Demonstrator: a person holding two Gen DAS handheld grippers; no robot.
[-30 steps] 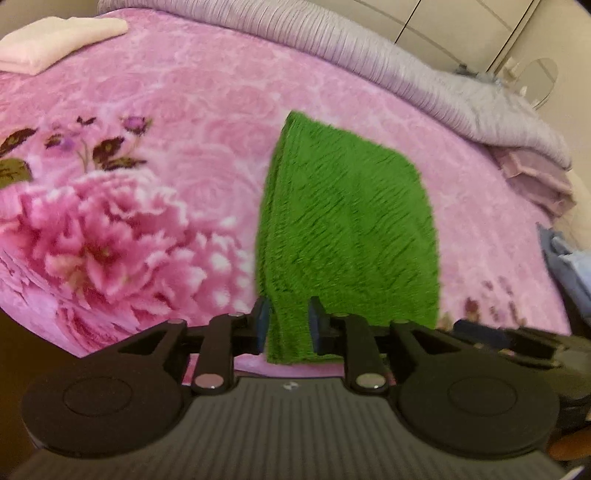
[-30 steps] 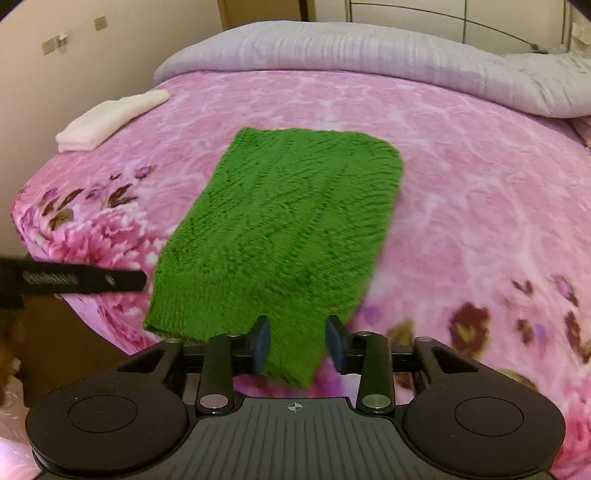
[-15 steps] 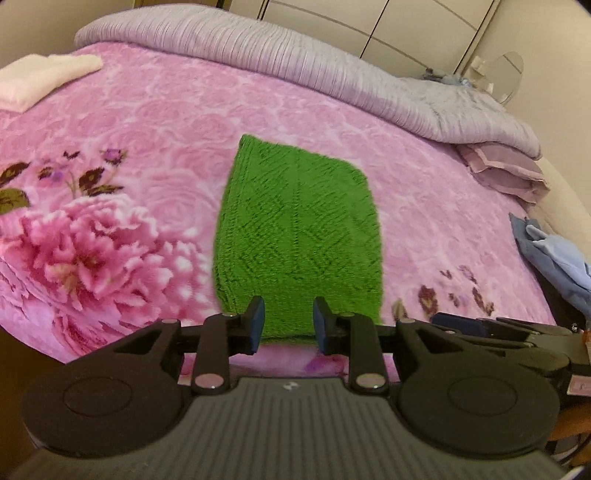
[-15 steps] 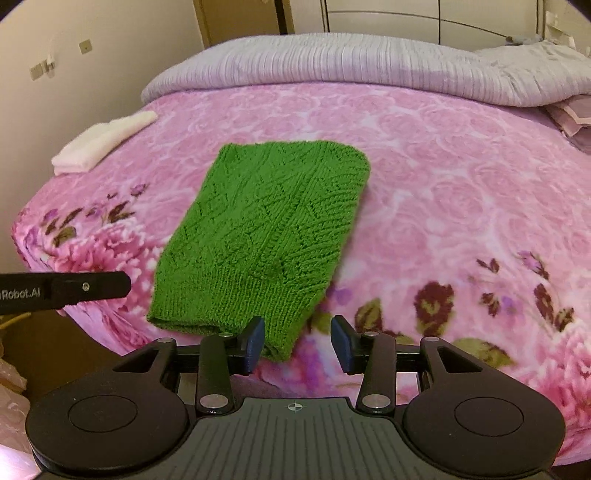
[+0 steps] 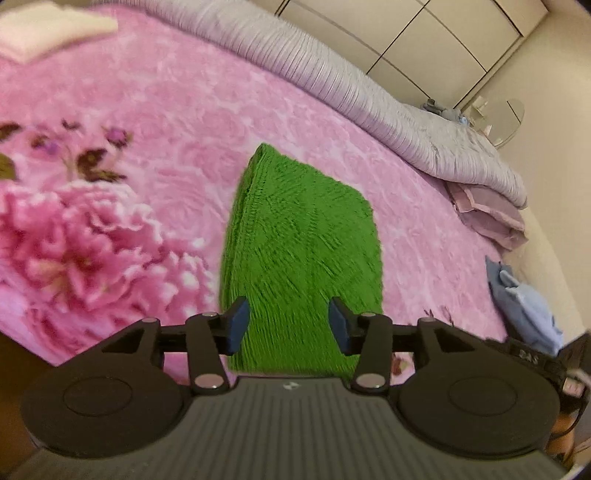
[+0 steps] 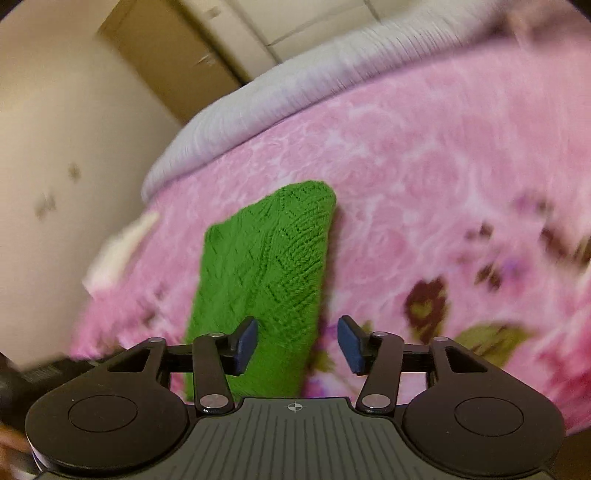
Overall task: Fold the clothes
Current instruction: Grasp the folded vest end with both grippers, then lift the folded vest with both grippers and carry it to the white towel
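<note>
The left gripper [image 5: 288,323] and right gripper [image 6: 297,343] have both just been spreading their jaws; each stands wide, pressing nothing. One folded green knitted garment [image 5: 303,258] lies flat on the pink floral blanket [image 5: 166,122], its near end beneath both. One cream folded cloth [image 5: 48,27] lies far off. No writing is legible.

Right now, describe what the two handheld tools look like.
Both look alike. The left tool has black linkage arms with silver pivot screws, two round black discs, a ribbed grey body with a small white mark, and blue pads. The right tool matches, with a crosshair mark on its body.
</note>
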